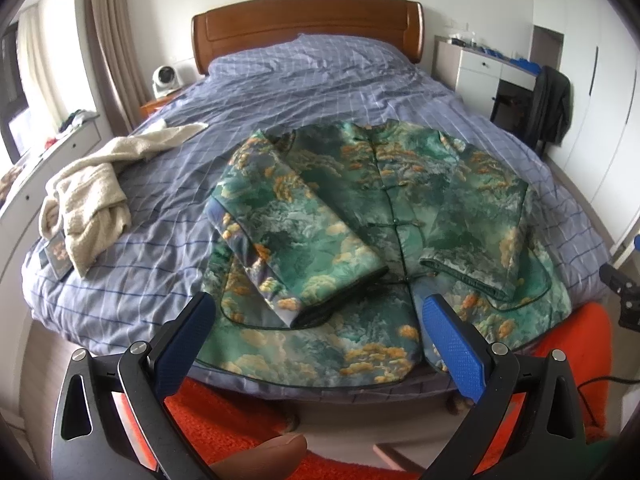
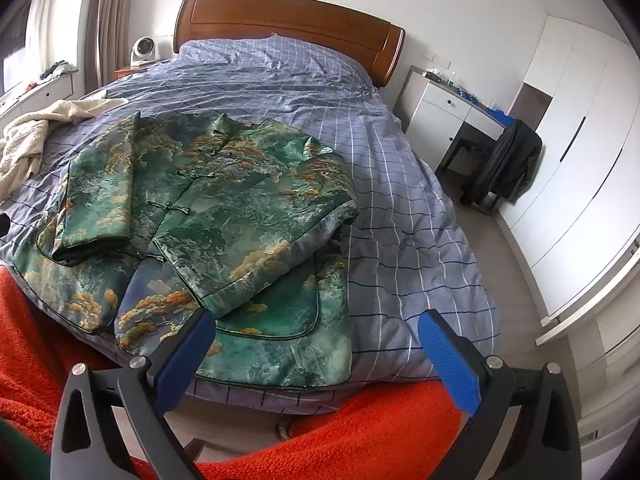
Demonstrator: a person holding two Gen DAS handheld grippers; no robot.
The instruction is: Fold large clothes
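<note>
A green patterned jacket point(image 1: 360, 208) lies front-up at the near end of the bed, both sleeves folded in across its front. It also shows in the right wrist view point(image 2: 224, 208). My left gripper point(image 1: 316, 312) is open and empty, held just above the jacket's hem and the left sleeve cuff. My right gripper point(image 2: 316, 328) is open and empty, held over the jacket's bottom right corner and the bedspread. Neither gripper touches the cloth.
The bed point(image 1: 320, 80) has a blue checked cover and a wooden headboard point(image 1: 308, 24). A cream towel point(image 1: 92, 196) lies crumpled at the left. An orange blanket point(image 2: 360, 432) lies below the bed's foot. A white desk point(image 2: 452, 108) and a chair with a dark garment point(image 2: 508, 160) stand at the right.
</note>
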